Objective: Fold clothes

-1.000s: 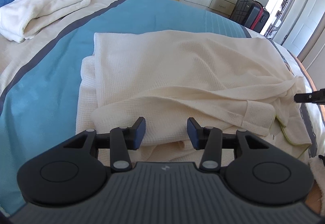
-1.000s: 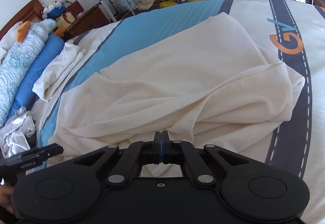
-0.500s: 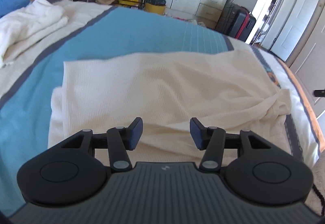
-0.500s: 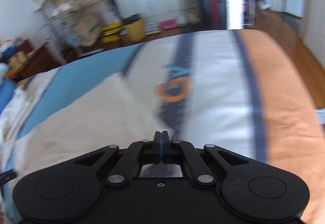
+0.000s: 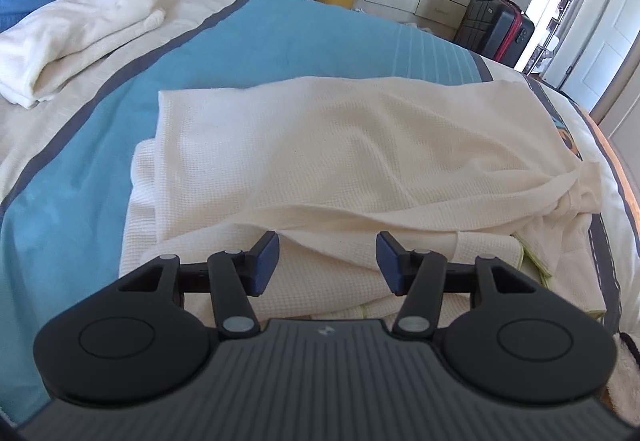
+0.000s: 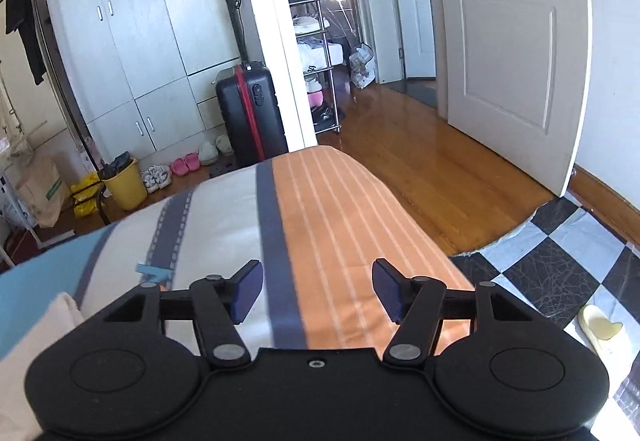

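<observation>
On the bed (image 5: pixel 280 41), in the left wrist view, the cream garment (image 5: pixel 340 153) lies half folded, its right end bunched. The left gripper (image 5: pixel 327 261) hovers over the near hem, jaws spread, having just been opening, with nothing between them. The fold looks just laid; next likely calls for a fresh grip on an edge.

The right wrist view shows the bed's orange border, floor and door (image 6: pixel 512 41); only a corner of the garment shows. The right gripper (image 6: pixel 318 291) has just been opening, jaws apart and empty.

Bright daylight, glare at doorway (image 5: pixel 560 1) & floor (image 6: pixel 400 145), sharp focus, heavy fisheye bend at edges.
</observation>
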